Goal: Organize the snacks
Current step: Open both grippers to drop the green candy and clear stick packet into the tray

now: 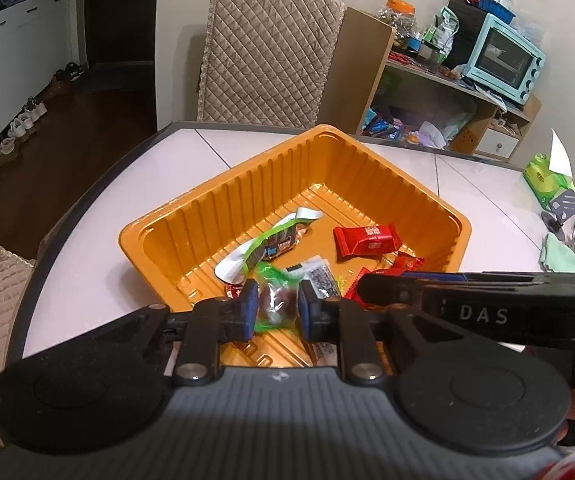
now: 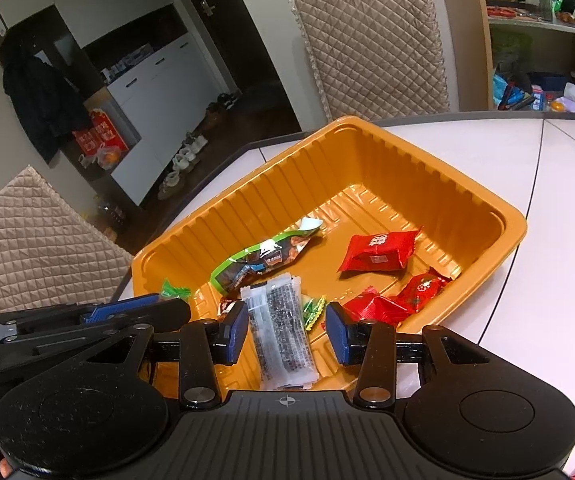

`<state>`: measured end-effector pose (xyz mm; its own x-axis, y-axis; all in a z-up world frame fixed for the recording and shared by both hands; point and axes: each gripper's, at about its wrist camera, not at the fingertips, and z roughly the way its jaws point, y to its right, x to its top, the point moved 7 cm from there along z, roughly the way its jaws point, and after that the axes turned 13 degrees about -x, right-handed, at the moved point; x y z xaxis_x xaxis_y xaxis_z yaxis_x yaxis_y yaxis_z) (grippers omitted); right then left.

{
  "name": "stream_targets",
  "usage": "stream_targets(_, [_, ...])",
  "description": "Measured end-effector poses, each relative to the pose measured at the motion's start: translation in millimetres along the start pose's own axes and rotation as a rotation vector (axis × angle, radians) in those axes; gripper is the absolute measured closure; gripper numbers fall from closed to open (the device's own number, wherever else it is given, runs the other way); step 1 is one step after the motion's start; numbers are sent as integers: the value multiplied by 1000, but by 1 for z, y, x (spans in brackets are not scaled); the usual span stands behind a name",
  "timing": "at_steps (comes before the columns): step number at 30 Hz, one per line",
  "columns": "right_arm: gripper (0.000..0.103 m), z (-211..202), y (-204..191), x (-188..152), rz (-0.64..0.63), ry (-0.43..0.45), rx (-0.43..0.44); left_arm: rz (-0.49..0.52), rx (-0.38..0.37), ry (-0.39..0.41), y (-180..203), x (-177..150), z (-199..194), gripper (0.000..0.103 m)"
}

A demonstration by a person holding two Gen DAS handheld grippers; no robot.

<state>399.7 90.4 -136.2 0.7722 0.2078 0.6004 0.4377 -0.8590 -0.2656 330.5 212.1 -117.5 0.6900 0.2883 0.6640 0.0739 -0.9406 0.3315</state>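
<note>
L gripper (image 1: pixel 276 309) clamps green clear-wrapped candy (image 1: pixel 274 304) over ribbed orange plastic tray (image 1: pixel 247 188); R gripper (image 2: pixel 286 330) open above tray's near side.

both wrist views look forward and down, close over the tray's (image 1: pixel 223 196) near edge; the left sits left of the right, and both share the tray (image 2: pixel 247 200) and chair (image 2: pixel 367 40).

Your tray (image 2: pixel 367 168) sits on the surface (image 2: pixel 547 200), near its edge, with a chair (image 2: pixel 371 40) behind it. In the tray, the long pouch (image 2: pixel 263 258) lies left of the square packet (image 2: pixel 379 256). The flat sachet (image 2: pixel 283 340) lies in front of the pouch, between your right claw's fingers (image 2: pixel 233 332). Your left claw (image 1: pixel 276 312) holds a small wrapped sweet (image 1: pixel 273 300) over the tray's near part.
</note>
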Motion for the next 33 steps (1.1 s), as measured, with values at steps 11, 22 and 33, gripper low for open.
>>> stream_targets(11, [60, -19, -2, -6, -4, 13, 6, 19, -6, -7, 5, -10, -14, 80])
stream_targets(22, [60, -54, -5, -17, -8, 45, 17, 25, -16, 6, 16, -25, -47, 80])
stream_targets(33, [59, -97, -5, -42, 13, 75, 11, 65, -52, 8, 44, -46, -79, 80])
